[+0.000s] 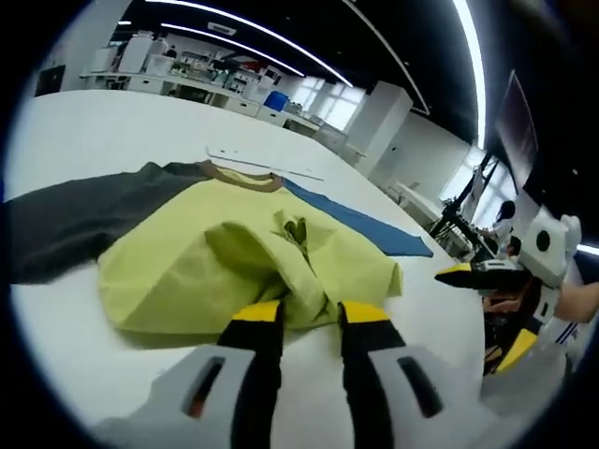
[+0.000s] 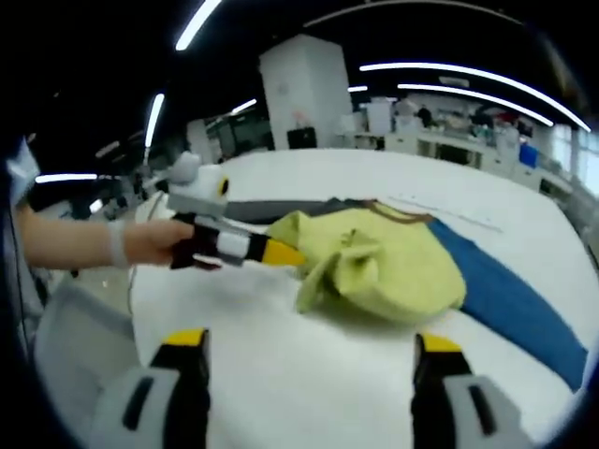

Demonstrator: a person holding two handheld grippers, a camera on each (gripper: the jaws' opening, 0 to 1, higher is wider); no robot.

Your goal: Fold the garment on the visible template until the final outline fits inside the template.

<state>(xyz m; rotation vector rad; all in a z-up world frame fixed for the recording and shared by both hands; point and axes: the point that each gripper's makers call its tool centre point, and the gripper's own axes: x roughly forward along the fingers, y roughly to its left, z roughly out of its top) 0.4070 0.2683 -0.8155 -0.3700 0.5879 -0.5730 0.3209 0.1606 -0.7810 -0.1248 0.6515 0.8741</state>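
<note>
**Hem pinched, fold under way**

The left gripper [image 1: 310, 316] is clenched on the lower edge of the yellow-green garment [image 1: 234, 253], a ridge of cloth being caught between its black and yellow jaws. The right gripper [image 2: 309, 348] is released, its jaws standing wide apart above the bare white table [image 2: 281, 374], clear of the cloth.

The garment lies bunched on the table, its brown collar away from the left gripper, over a blue template [image 1: 360, 223] and beside a dark grey cloth [image 1: 75, 220]. It is judged that the pinched hem should be carried toward the collar in a low, even arc, so that the layer is laid flat and not dragged off the template. The free corner would best be taken by the right gripper first.

No containers are seen on the table.
</note>
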